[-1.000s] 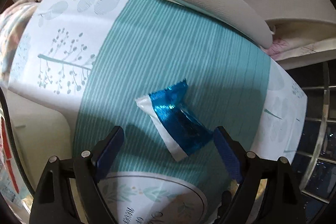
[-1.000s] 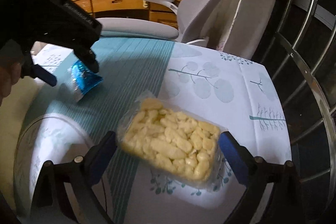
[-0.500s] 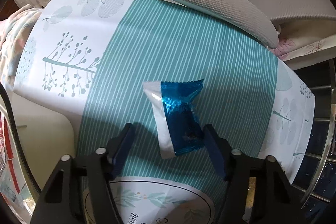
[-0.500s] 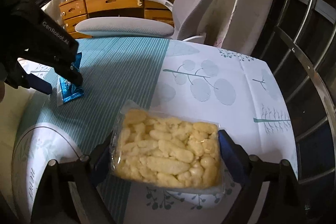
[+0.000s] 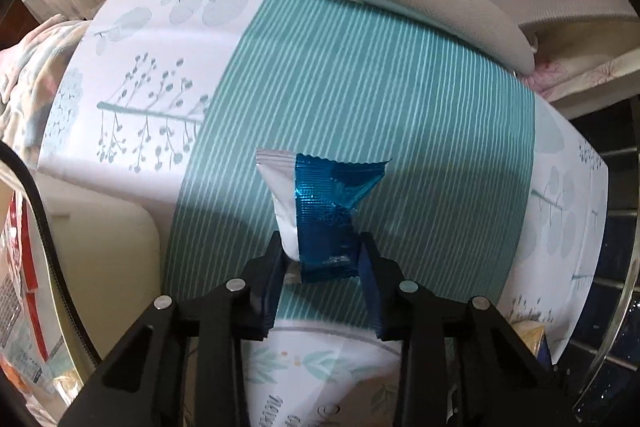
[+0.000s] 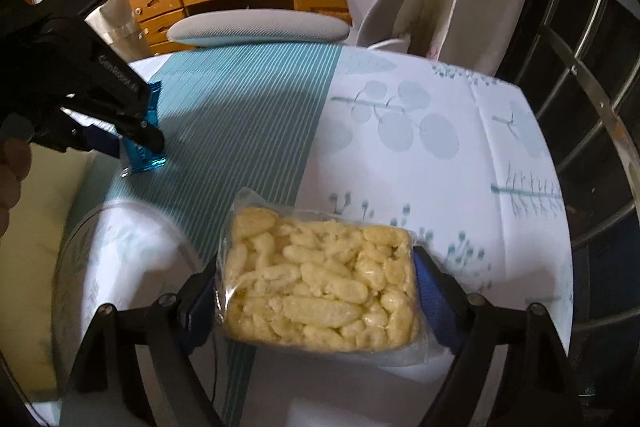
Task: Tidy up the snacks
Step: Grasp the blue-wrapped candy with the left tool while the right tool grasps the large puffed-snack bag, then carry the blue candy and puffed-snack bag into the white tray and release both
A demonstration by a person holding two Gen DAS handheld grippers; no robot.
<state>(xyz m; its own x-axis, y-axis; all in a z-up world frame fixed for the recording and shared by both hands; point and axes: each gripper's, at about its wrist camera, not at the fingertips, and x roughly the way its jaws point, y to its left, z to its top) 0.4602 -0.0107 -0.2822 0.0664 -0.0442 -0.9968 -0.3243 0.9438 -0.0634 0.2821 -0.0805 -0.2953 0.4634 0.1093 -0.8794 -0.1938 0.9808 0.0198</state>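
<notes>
Left hand-held gripper (image 5: 323, 263), pointing down, is closing on one blue snack packet (image 5: 332, 211), its long axis running away between the pads on the tabletop's (image 5: 360, 75) teal stripe. Right hand-held gripper (image 6: 316, 291) is closing, pads against one clear bag of puffs (image 6: 316, 279). Grey chair (image 6: 256, 27) stands behind; glass plate (image 6: 120, 251) lies nearby.

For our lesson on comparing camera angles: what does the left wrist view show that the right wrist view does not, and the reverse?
Only the left wrist view: the left gripper closing, its pads meeting the blue snack packet.
Only the right wrist view: the right gripper closing around the clear bag of yellow puffs.
Both: the packet, the striped tablecloth and the grey chair.
</notes>
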